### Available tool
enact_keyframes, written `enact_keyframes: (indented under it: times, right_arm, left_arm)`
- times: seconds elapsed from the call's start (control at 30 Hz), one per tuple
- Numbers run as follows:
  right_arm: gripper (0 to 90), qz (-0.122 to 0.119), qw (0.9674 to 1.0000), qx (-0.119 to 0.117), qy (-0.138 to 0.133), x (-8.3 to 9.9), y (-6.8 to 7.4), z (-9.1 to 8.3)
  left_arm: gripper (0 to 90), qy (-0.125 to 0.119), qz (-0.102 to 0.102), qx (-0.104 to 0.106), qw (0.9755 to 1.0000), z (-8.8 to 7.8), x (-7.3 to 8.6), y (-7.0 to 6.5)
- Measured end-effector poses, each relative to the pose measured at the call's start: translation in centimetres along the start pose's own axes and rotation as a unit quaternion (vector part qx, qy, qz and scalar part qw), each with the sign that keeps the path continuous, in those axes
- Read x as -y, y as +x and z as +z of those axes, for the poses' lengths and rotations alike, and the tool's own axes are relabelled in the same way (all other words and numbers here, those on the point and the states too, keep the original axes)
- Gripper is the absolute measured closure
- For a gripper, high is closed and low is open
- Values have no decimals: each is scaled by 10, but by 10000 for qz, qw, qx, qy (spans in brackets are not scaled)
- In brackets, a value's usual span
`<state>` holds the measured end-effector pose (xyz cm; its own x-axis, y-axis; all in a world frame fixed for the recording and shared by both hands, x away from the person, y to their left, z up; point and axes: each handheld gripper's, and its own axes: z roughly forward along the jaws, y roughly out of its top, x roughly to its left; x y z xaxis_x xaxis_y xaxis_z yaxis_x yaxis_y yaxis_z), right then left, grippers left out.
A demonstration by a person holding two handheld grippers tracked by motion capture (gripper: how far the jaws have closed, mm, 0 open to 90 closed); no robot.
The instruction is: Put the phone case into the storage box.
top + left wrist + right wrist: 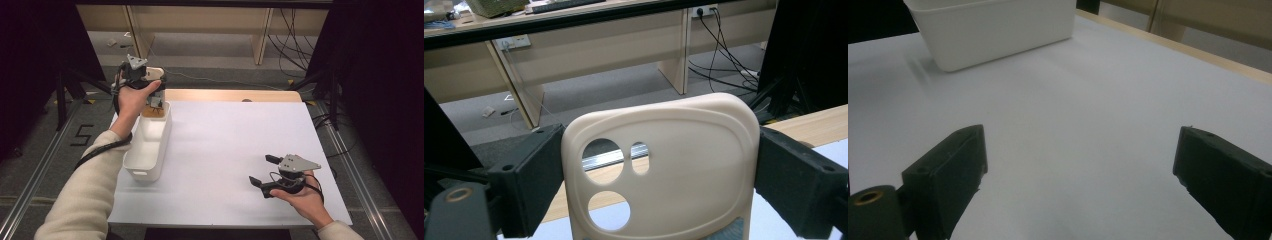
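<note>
A cream phone case [694, 160] with round camera cut-outs stands upright between the black jaws of my left gripper [659, 172], which is shut on its two sides. From above, that left gripper [148, 76] holds the case [157, 73] in the air over the far end of a white bin [150, 150]. My right gripper [262, 169] hovers low over the table's front right part, open, with nothing between its jaws. Seen along its own jaws, the right gripper [1083, 175] faces bare white tabletop.
The white bin [998, 30] lies lengthwise along the left side of the white table sheet [225, 140]. A small brownish thing [151, 113] sits at the bin's far end. A wooden table edge [230, 95] runs behind the sheet. Desks and cables stand beyond.
</note>
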<state>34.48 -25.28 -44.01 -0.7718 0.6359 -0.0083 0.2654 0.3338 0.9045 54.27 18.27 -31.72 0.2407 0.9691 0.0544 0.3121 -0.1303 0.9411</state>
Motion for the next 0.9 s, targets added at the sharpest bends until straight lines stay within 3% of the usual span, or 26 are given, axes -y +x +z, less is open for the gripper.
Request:
enact_keyframes:
  times: [0.9]
  right_arm:
    - [80, -1, 10000, -1, -8, 0, 0, 0]
  left_arm:
    - [109, 66, 82, 4, 9999, 10, 2, 3]
